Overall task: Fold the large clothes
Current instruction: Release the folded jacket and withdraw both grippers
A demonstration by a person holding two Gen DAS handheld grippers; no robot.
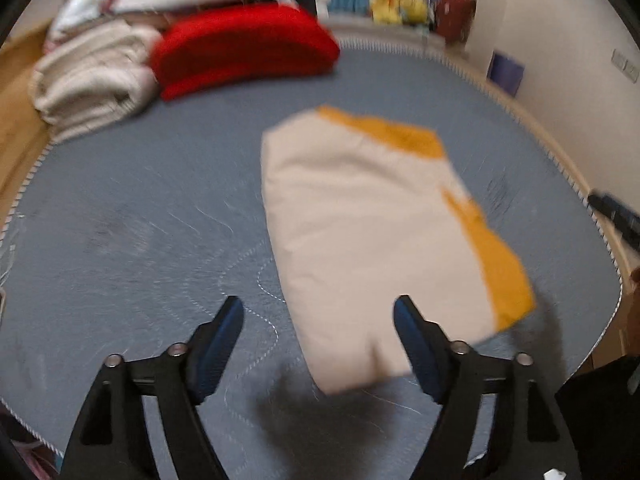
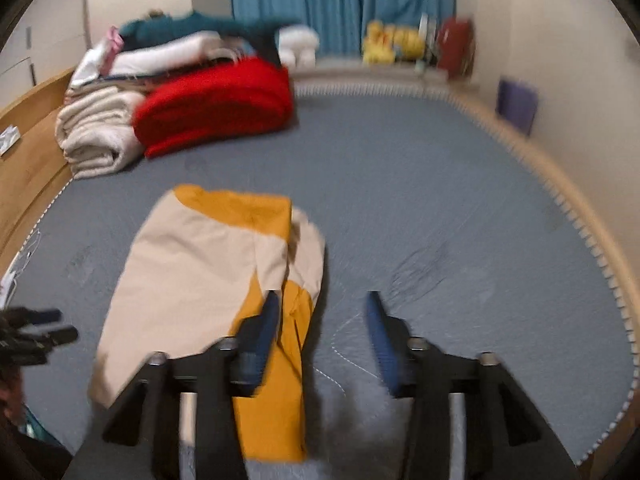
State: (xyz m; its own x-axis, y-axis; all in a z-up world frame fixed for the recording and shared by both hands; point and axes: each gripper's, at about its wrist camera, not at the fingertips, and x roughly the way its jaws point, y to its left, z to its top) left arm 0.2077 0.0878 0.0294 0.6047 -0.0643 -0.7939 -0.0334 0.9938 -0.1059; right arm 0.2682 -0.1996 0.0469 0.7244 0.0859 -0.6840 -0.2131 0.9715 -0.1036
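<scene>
Folded cream-and-orange garment point(image 1: 372, 236) lies on the grey bed point(image 1: 140, 220), both hand-held grippers empty above it.

The left hand-held gripper point(image 1: 318, 310) hovers with its jaws spread wide over the garment's near edge, holding nothing. The right hand-held gripper point(image 2: 322, 306) is also spread wide and empty, its left finger over the garment's orange panel and its right finger over bare mattress. A red folded blanket point(image 2: 216, 104) and a cream folded blanket point(image 2: 96, 132) sit well apart at the far corner, before a blue curtain point(image 2: 340, 0).
</scene>
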